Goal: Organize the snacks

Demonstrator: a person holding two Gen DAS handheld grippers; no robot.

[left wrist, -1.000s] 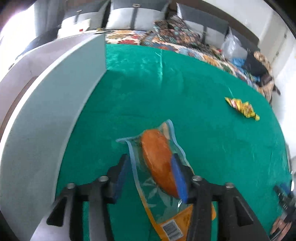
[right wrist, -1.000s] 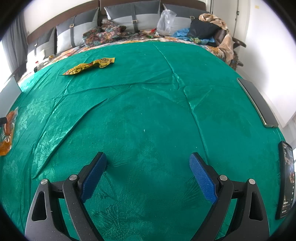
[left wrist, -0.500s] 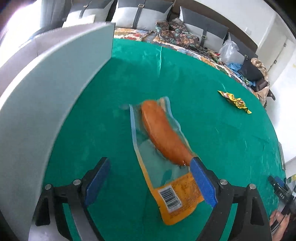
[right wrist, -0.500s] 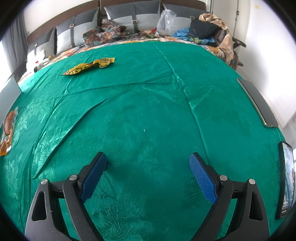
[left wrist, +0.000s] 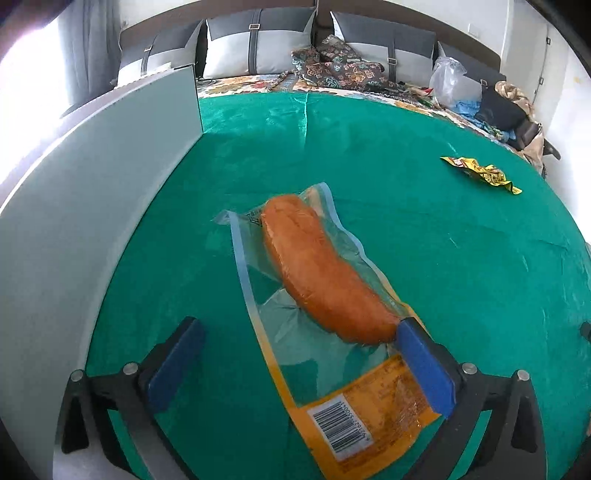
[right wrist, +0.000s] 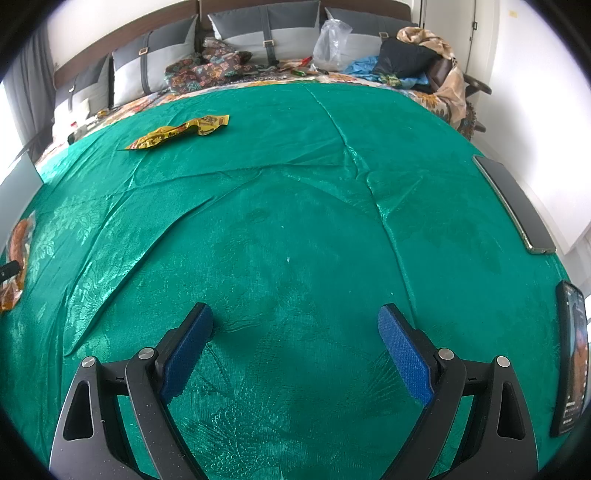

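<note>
A packaged orange sausage (left wrist: 317,273) in a clear and orange wrapper lies flat on the green cloth, beside a pale grey box wall (left wrist: 92,206). My left gripper (left wrist: 299,332) hovers over its near end with jaws opening wide; the right blue pad touches the sausage tip, but nothing is gripped. The same sausage (right wrist: 16,243) shows at the far left edge of the right wrist view. A crumpled yellow snack wrapper (left wrist: 480,173) lies farther off to the right, also seen as the yellow wrapper (right wrist: 177,131). My right gripper (right wrist: 295,325) stands open over bare cloth.
The green cloth (right wrist: 295,206) covers a bed, with grey pillows (right wrist: 266,33), patterned fabric and a plastic bag (right wrist: 332,40) at its head. Two phones (right wrist: 517,206) (right wrist: 570,362) lie along the right edge.
My left gripper opened and let go of the sausage, which now lies on the cloth beside the box. The view has shifted. The right gripper has not moved.
</note>
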